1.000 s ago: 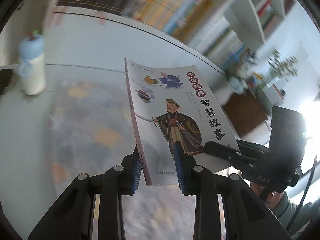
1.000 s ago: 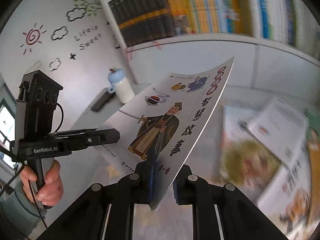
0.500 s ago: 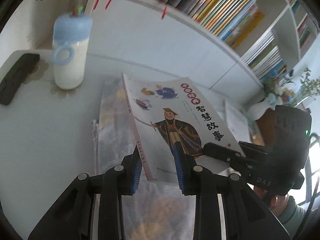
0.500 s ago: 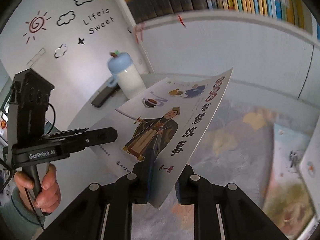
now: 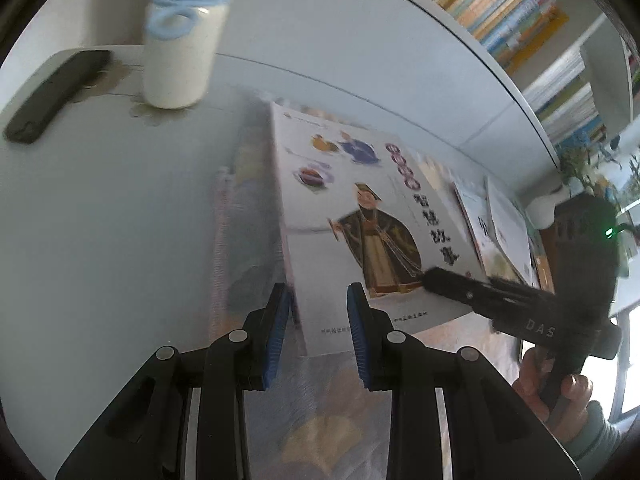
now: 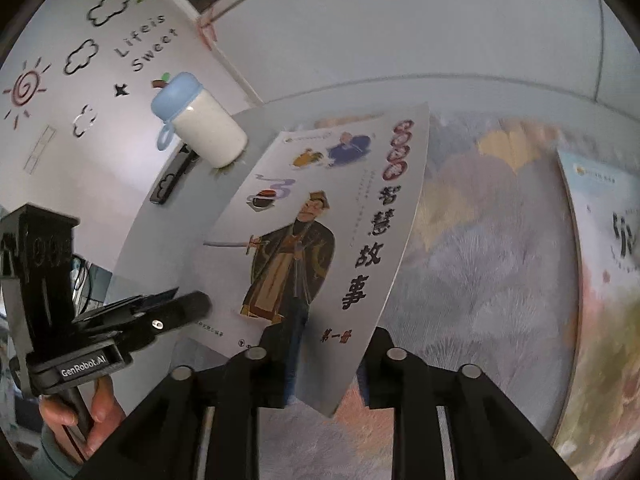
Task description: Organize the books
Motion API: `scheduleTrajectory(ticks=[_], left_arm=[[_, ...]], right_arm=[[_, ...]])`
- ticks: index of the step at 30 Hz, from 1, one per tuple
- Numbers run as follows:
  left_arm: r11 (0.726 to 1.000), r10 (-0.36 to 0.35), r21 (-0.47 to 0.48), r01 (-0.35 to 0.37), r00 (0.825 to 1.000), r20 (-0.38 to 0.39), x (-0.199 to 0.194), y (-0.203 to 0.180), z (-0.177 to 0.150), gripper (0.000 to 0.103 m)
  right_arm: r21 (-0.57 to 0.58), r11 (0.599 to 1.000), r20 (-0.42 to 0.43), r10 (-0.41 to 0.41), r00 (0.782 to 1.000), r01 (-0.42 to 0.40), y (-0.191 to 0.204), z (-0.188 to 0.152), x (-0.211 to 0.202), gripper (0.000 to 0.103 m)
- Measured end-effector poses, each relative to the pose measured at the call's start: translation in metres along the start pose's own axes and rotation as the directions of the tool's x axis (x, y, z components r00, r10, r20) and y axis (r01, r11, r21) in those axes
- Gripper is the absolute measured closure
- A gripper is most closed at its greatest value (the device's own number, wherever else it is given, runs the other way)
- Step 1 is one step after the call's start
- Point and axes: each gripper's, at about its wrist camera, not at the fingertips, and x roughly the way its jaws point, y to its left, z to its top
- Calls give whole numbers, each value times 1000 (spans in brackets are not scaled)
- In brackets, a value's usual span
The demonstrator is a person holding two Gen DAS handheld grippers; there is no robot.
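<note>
Just glossy, flat paperback book [image 5: 360, 216] over mottled cloth [image 6: 480, 248].

Shelved books [image 5: 516, 20] blurred, their spine titles unreadable.

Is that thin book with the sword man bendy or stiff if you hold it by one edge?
Probably bendy: the book looks thin and its cover curves. Likely light, since only its bottom edge sits between the right gripper jaws, now opening. It may slip or flop down as they open.
</note>
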Motion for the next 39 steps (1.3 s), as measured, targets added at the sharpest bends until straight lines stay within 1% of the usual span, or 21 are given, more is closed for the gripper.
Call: scheduleTrajectory(ticks=[1, 4, 7, 9, 12, 14, 15, 17, 18, 20, 21, 22, 24, 25, 26, 29, 32, 34, 36, 37, 39], left_arm=[[1000, 4, -5, -4, 1000, 8, -7, 1, -1, 74], [1000, 15, 9, -16, 1000, 9, -27, -1, -8, 74], [999, 0, 45, -1, 1000, 6, -43, -14, -17, 74], [997, -18, 79, 17, 1000, 4, -51, -30, -21, 74], [988, -55, 146, 55, 998, -9, -58, -65, -33, 74], [976, -89, 198, 92, 996, -23, -60, -93, -42, 73], [969, -107, 221, 112, 994, -31, -60, -106, -46, 71], [947, -156, 274, 167, 986, -62, -56, -141, -55, 71], [939, -170, 292, 184, 983, -73, -56, -151, -60, 71], [907, -201, 353, 228, 973, -111, -50, -186, -73, 71], [891, -209, 383, 244, 969, -132, -46, -204, -80, 70], [880, -213, 401, 254, 966, -146, -45, -215, -86, 70], [841, -228, 457, 290, 956, -187, -39, -252, -105, 70], [830, -231, 471, 299, 953, -198, -38, -262, -111, 70], [811, -236, 492, 315, 947, -217, -36, -279, -122, 70], [767, -242, 534, 355, 932, -271, -31, -320, -152, 69], [735, -236, 564, 375, 922, -306, -25, -357, -181, 66], [726, -229, 570, 384, 917, -326, -19, -380, -198, 66], [718, -235, 563, 409, 904, -356, -12, -406, -217, 66], [717, -230, 562, 411, 902, -365, -8, -417, -225, 66], [717, -224, 560, 415, 898, -378, -1, -436, -237, 66]], right_arm=[[14, 1000, -6, -11, 1000, 11, -2, -1, -1, 71], [37, 999, -1, -9, 1000, 9, -11, -13, -11, 71], [42, 999, 16, -23, 1000, 23, -18, -32, -33, 71], [50, 998, 35, -40, 999, 38, -23, -52, -56, 71], [95, 993, 73, -70, 995, 63, -32, -94, -101, 71], [143, 986, 100, -96, 990, 81, -43, -124, -132, 71], [162, 983, 107, -106, 989, 87, -48, -134, -142, 71], [225, 969, 134, -135, 982, 103, -57, -166, -172, 71], [252, 961, 146, -150, 978, 110, -61, -179, -185, 71], [310, 941, 176, -196, 965, 135, -72, -211, -216, 71], [329, 934, 186, -212, 959, 143, -76, -221, -227, 71], [363, 919, 203, -240, 949, 155, -83, -237, -243, 71], [408, 899, 224, -266, 938, 157, -93, -258, -261, 70], [434, 887, 234, -279, 931, 157, -99, -270, -272, 70], [466, 871, 244, -298, 923, 158, -108, -284, -285, 70], [515, 843, 275, -336, 901, 157, -125, -314, -318, 70], [543, 824, 289, -363, 886, 160, -142, -339, -344, 70], [565, 808, 285, -379, 881, 165, -158, -358, -361, 69], [587, 793, 276, -385, 880, 163, -173, -373, -375, 69], [594, 790, 283, -386, 878, 156, -181, -383, -386, 69], [608, 772, 269, -417, 868, 183, -199, -404, -406, 67]])
